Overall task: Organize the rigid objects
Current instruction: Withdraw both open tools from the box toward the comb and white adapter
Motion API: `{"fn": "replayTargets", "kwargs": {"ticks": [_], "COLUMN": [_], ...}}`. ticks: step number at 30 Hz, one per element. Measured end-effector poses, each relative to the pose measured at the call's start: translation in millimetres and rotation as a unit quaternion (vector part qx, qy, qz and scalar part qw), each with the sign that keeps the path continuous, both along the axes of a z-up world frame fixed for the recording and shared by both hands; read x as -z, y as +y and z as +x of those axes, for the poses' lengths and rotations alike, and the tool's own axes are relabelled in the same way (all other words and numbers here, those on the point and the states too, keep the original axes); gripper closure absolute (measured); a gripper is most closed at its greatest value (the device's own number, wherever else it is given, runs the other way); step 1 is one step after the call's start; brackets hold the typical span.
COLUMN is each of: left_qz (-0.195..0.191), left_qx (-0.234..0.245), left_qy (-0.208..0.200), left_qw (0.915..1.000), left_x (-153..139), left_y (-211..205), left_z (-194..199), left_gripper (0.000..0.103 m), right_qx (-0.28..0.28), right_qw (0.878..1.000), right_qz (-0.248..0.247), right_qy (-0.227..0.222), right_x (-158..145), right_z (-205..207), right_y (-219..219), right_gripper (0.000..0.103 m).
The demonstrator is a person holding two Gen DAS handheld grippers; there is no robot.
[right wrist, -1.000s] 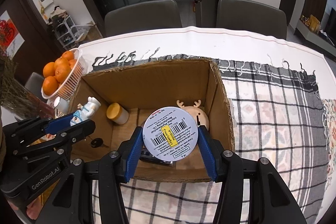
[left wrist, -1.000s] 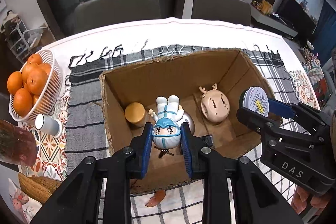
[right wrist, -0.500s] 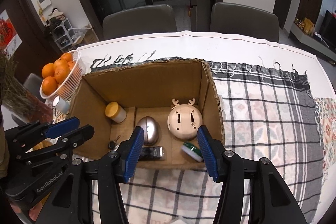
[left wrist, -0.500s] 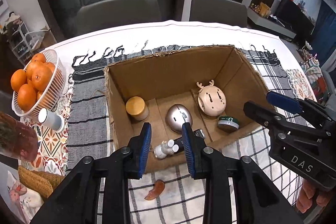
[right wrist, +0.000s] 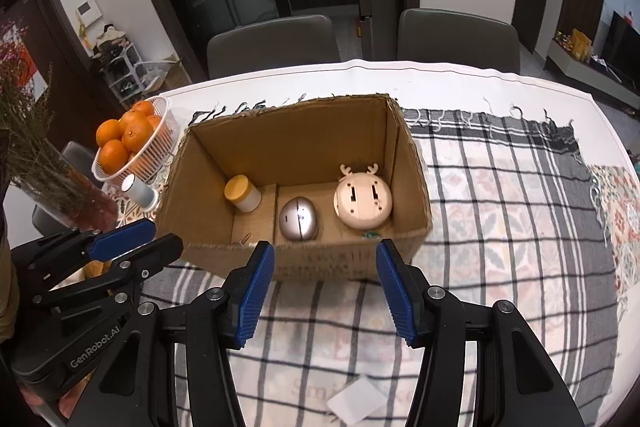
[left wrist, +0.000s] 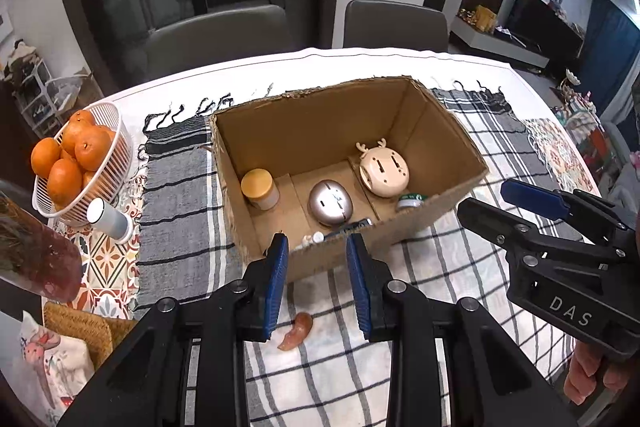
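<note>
Cardboard box [left wrist: 404, 231] stands just beyond both grippers. Our left gripper [left wrist: 316, 281] and right gripper [right wrist: 325, 287] hold nothing, with a gap between the pads. Inside we see a deer toy [right wrist: 363, 203], a silver egg [right wrist: 298, 219] and a capped jar [right wrist: 242, 193]; all look hard, light and smooth, so we would grip across the widest sides. Outside, the tabletop [right wrist: 472, 83] carries a checked cloth [right wrist: 500, 211] and an orange basket [left wrist: 106, 147].

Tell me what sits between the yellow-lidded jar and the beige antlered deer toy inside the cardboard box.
A silver egg-shaped gadget on the box floor, clearest in the right wrist view.
</note>
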State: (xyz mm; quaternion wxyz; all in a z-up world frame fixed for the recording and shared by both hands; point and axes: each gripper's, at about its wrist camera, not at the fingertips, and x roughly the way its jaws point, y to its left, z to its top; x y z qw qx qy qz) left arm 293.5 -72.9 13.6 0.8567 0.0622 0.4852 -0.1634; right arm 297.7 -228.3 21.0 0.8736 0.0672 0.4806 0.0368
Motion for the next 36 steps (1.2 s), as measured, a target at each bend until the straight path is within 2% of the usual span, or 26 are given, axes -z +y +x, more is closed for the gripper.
{"fn": "replayTargets", "kwargs": {"ticks": [6,19,36], "left_qz": [-0.001,0.025,0.057], "left_qx": [0.015,0.046,0.103], "left_qy": [0.002,0.012,0.053], "left_qw": [0.9999,0.9986,0.9916], "left_x": [2.1,17.7,60.1], "left_y": [3.5,18.0,19.5], "left_z": [-20.3,-56.1,-62.7], "left_gripper": [0.073,0.073,0.073], "right_qx": [0.024,0.076,0.145], "right_qw": [1.0,0.997,0.983], "right_qz": [0.009,0.017,0.016], "right_qy": [0.005,0.028,0.114], "right_x": [1.1,16.6,63.5], "right_z": [-23.6,-66.4,-92.0], "right_y": [2.0,6.0,6.7], "right_gripper": [0.049,0.048,0.047]}}
